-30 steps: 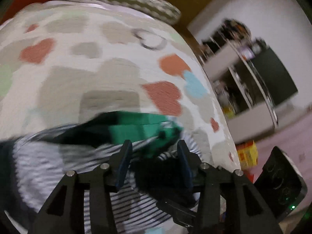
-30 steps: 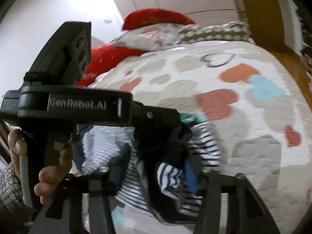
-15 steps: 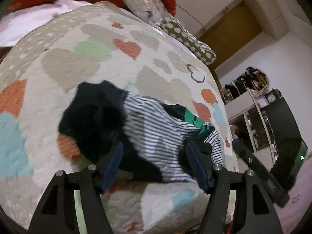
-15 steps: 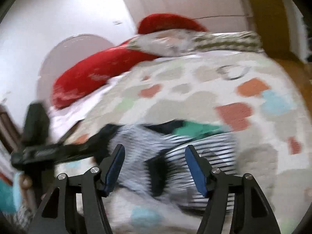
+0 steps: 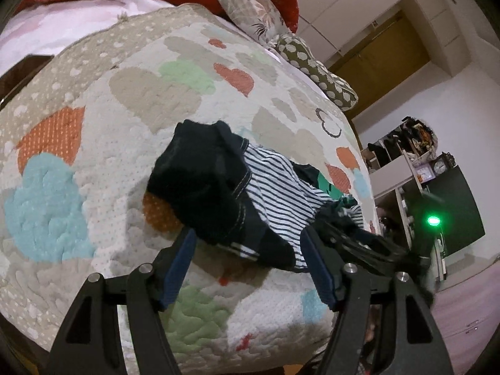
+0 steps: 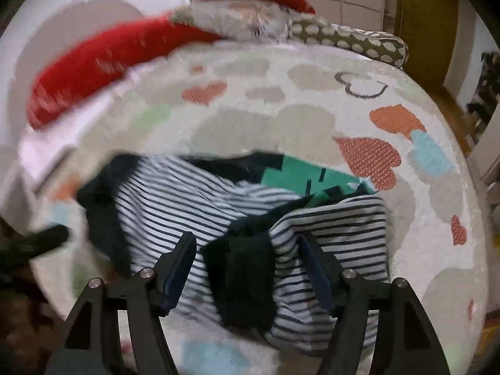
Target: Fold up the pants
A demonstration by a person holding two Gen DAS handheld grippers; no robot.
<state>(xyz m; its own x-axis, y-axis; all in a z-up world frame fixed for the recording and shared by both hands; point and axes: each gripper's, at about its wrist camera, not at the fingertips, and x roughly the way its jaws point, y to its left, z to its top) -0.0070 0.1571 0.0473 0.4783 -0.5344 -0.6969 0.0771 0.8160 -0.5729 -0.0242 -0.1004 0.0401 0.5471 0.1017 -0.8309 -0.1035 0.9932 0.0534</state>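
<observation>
The pants (image 5: 268,200) are dark navy with blue-and-white striped parts and a green patch. They lie crumpled on the heart-patterned quilt (image 5: 140,100). My left gripper (image 5: 250,259) is open and empty, hovering at the near edge of the pants' dark end. My right gripper (image 6: 247,259) is open, its jaws straddling a dark fold of the pants (image 6: 250,281) without closing on it. In the left wrist view the right gripper (image 5: 359,240) shows at the far striped end of the pants.
Red, floral and dotted pillows (image 5: 265,9) lie at the head of the bed. A shelf unit with clutter and a dark screen (image 5: 453,200) stand beyond the bed's right edge. The quilt's front edge (image 5: 218,343) drops off near my left gripper.
Both grippers let go of the pants and pulled apart and back. The pants dropped onto the quilt and lie spread out. The right wrist view is still blurred from motion.
</observation>
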